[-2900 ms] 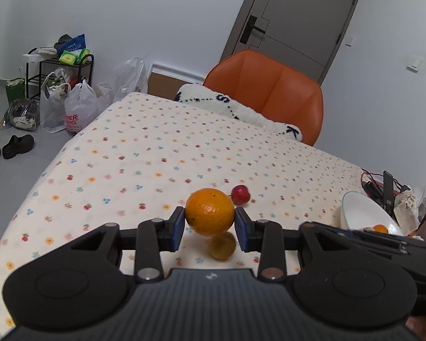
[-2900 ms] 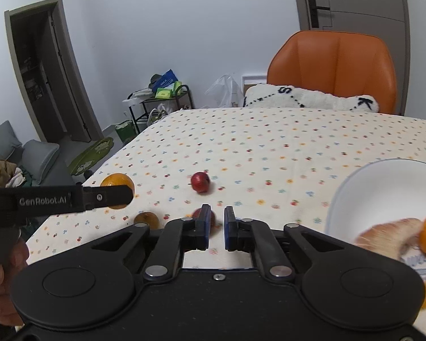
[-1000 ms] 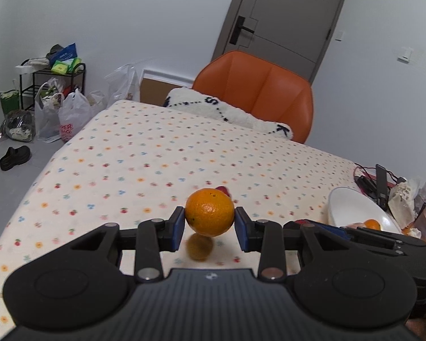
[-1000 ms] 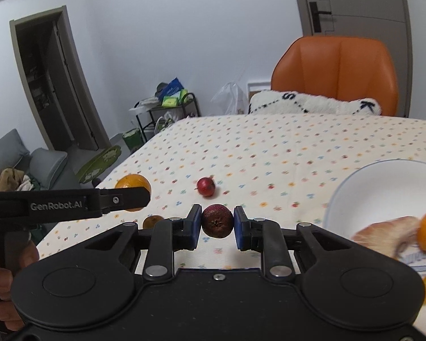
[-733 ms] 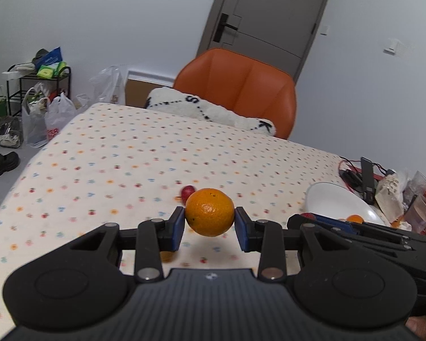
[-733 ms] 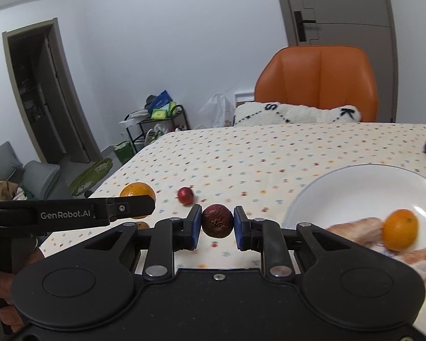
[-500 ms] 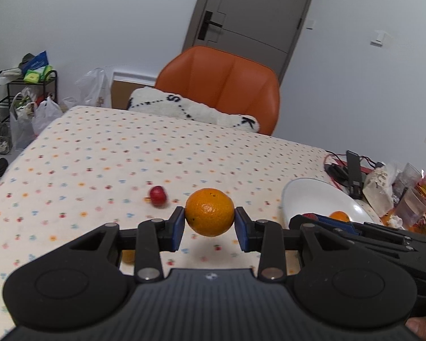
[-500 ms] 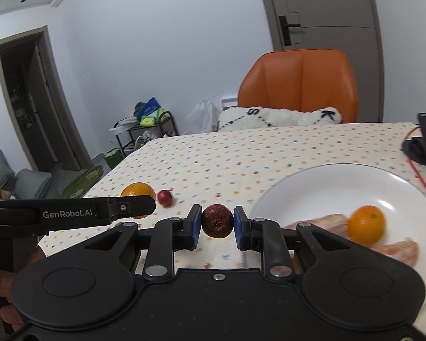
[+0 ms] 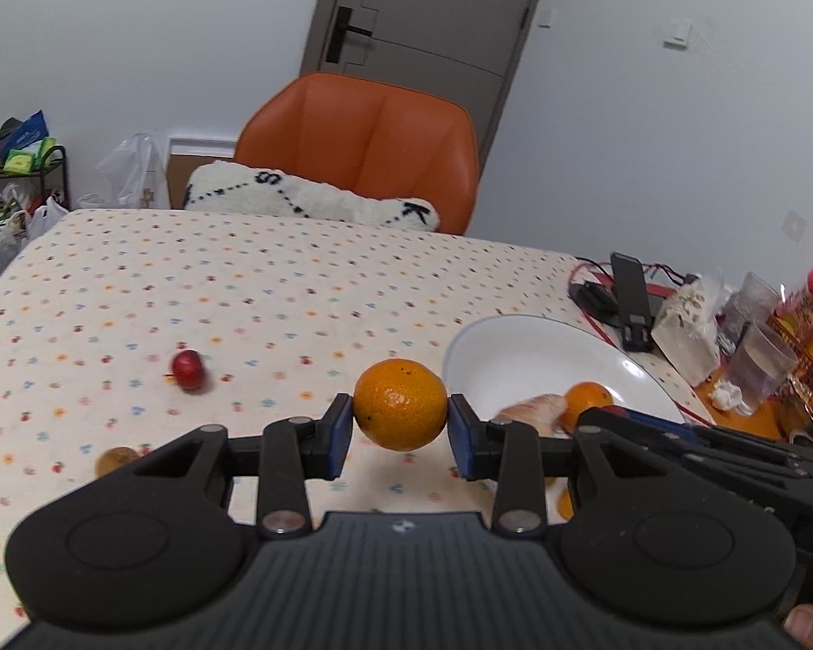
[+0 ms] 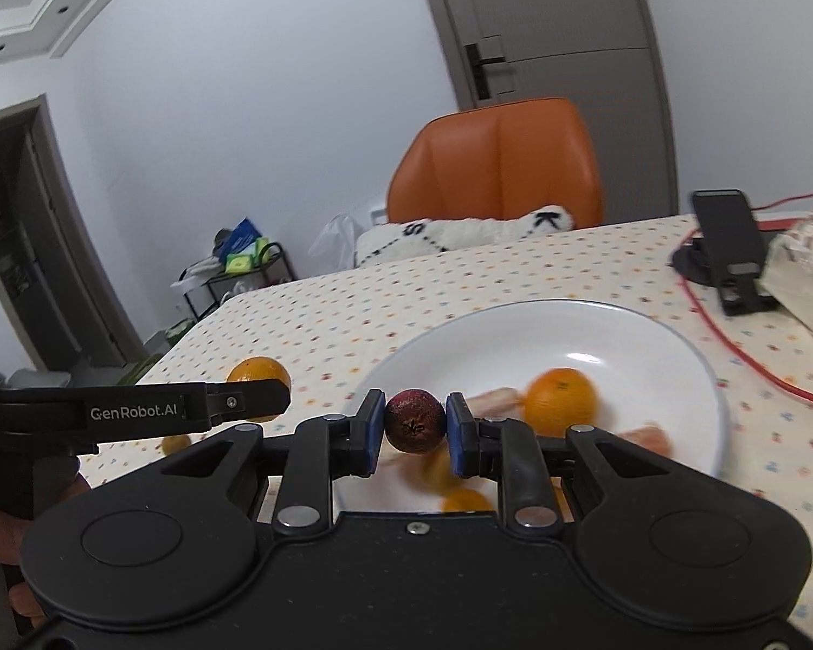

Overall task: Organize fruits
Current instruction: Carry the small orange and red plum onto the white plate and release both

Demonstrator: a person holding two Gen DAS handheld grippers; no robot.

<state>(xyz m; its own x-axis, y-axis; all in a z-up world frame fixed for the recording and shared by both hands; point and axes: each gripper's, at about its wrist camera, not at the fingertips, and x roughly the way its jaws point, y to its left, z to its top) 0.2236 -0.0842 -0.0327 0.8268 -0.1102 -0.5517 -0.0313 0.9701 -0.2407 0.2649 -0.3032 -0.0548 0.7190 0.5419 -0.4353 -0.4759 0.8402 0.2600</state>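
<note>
I've swung both loads right: my right gripper [image 10: 414, 428] clamps the dark fruit [image 10: 414, 421] over the plate [image 10: 699, 357], my left gripper [image 9: 400, 428] pinching the orange [image 9: 400, 404] nearby.

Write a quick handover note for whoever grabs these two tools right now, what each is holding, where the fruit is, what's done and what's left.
Left tool: shut on the large orange, held above the tablecloth just left of the white plate.
Right tool: shut on the dark red fruit, at the plate's near rim.
Done: a small orange and several blurred pieces lie in the plate.
Left: release both held fruits into the plate, then fetch the small red fruit and the brownish fruit from the tablecloth.
</note>
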